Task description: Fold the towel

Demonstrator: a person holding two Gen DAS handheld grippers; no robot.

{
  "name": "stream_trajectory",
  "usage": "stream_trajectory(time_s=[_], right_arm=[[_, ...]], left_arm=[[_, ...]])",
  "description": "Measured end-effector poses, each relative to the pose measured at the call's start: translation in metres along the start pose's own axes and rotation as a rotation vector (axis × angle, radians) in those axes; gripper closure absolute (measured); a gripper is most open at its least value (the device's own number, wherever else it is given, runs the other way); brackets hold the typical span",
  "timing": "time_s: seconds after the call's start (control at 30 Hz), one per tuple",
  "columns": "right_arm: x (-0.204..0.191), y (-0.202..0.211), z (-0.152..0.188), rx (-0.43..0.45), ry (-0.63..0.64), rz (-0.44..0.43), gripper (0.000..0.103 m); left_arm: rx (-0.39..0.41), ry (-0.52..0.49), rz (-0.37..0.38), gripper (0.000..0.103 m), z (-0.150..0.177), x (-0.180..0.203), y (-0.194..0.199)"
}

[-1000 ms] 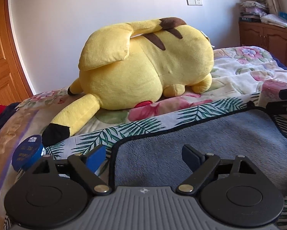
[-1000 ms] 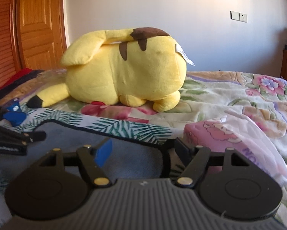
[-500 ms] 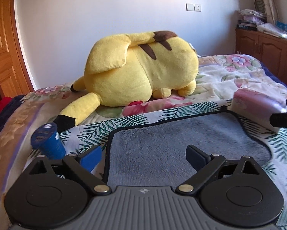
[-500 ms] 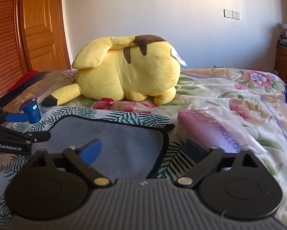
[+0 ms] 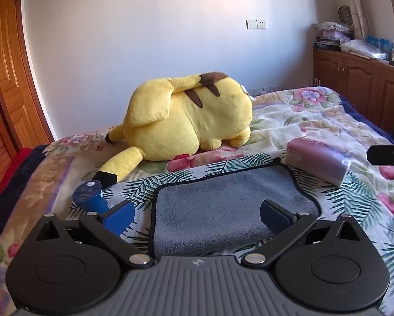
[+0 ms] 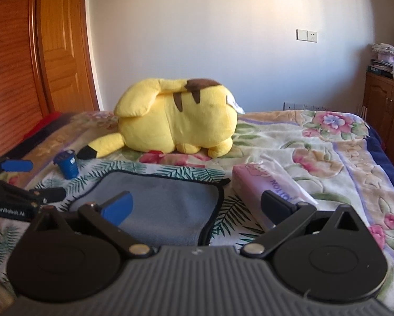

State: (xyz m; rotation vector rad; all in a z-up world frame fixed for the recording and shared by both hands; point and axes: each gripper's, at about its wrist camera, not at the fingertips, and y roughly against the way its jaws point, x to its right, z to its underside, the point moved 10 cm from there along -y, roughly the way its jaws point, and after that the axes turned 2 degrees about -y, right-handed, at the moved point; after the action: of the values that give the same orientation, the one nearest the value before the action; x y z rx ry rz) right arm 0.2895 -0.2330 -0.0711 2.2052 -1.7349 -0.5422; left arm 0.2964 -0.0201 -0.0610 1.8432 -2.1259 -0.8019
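A grey towel with dark trim [image 5: 223, 200] lies flat on the palm-leaf part of the bedspread; it also shows in the right wrist view [image 6: 165, 202]. My left gripper [image 5: 197, 216] is open and empty, hovering above the towel's near left edge. My right gripper [image 6: 197, 208] is open and empty above the towel's near right corner. The left gripper also shows at the left edge of the right wrist view [image 6: 18, 181]. The tip of the right gripper shows at the right edge of the left wrist view [image 5: 389, 152].
A big yellow plush toy [image 5: 186, 118] lies behind the towel. A small blue cup [image 5: 90, 196] stands left of the towel. A pink tissue pack [image 5: 318, 160] lies at its right. A wooden door [image 6: 62, 47] is left, cabinets [image 5: 360, 84] right.
Both grippers have pulled back and risen away from the towel. The towel now shows whole and flat, where before it filled the near view. Both jaws stay open.
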Motion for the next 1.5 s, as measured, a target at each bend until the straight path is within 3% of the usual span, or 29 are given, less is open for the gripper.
stream_trajectory(time_s=[0.37,0.97,1.23,1.5], right_arm=[[-0.015,0.055,-0.03,0.077,0.012,-0.001,0.0],[-0.029,0.126,-0.033,0.134,0.006,0.007,0.0],[-0.035,0.146,-0.016,0.148,-0.009,0.004,0.0],[-0.04,0.154,0.008,0.144,-0.01,0.019,0.0]], left_arm=[[0.037,-0.018,-0.025,0.0,-0.015,-0.002,0.068],[0.086,-0.005,-0.008,0.0,-0.01,0.011,0.17],[0.087,0.031,0.03,0.0,0.016,0.02,0.186],[0.095,0.056,0.006,0.0,0.05,0.021,0.193]])
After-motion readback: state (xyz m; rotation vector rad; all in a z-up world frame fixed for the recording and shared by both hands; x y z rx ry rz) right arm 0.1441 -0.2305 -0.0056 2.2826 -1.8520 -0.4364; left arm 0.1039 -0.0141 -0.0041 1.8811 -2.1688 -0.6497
